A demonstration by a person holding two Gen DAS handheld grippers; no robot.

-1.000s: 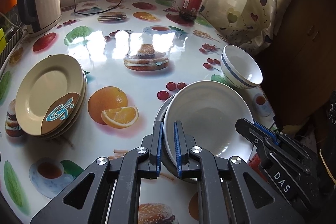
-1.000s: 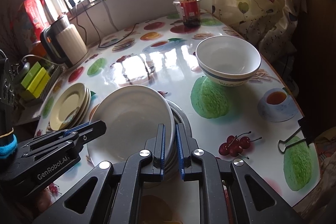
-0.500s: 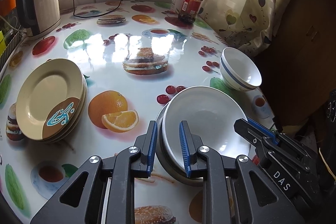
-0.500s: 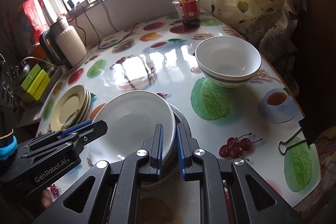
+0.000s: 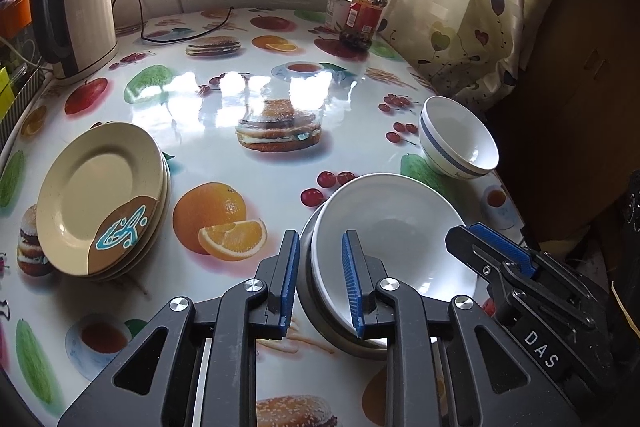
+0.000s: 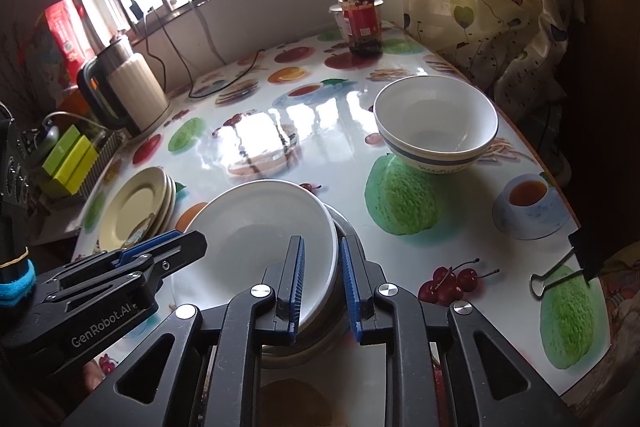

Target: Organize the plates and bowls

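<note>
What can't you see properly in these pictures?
- Left wrist view: the grey dish under the white plate is mostly covered.
- Both views: the tub behind the jar is half hidden.
- Right wrist view: the red box lettering is too blurred.

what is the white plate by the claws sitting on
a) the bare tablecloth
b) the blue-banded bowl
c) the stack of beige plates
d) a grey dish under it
d: the white plate lies on a grey dish whose darker rim shows beneath its near edge; the stack of beige plates and the blue-banded bowl stand apart from it on the table.
</note>
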